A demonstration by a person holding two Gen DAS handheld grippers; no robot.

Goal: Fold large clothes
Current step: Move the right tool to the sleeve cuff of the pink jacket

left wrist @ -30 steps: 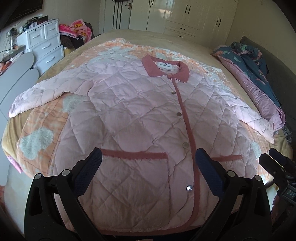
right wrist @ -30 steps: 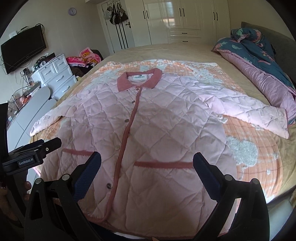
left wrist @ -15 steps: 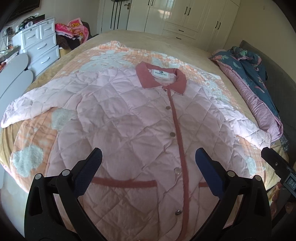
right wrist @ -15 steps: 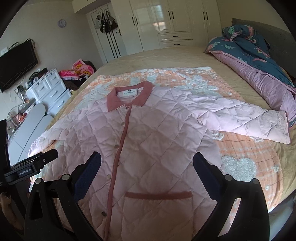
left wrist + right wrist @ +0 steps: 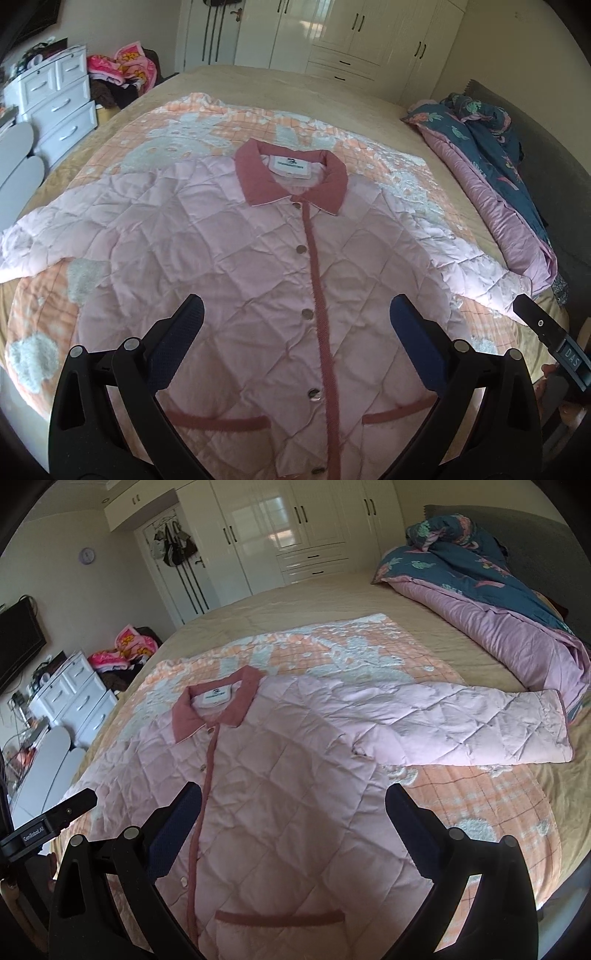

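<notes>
A pale pink quilted jacket with a dusty-rose collar, button placket and pocket trims (image 5: 236,258) lies flat, front up and buttoned, on an orange-and-white checked fleece blanket (image 5: 207,122) spread over a tan bed (image 5: 280,81). The left hand-held gripper (image 5: 295,325) hovers above the jacket's lower body with its blue-padded fingers spread wide and nothing between them; the rose placket runs up the gap between the fingers, and the collar lies straight ahead. One sleeve stretches out to the left of this gripper, the other to the right, its cuff ending near a rumpled navy floral quilt with a lilac lining (image 5: 491,177).

The right hand-held gripper (image 5: 293,808) is likewise released and empty, poised over the jacket's chest panel. The placket runs just beside its left finger, a pocket trim lies below, and the outstretched sleeve (image 5: 461,727) lies ahead and to the right, flat on the blanket. The left gripper's body is visible at the left edge of the right wrist view.
</notes>
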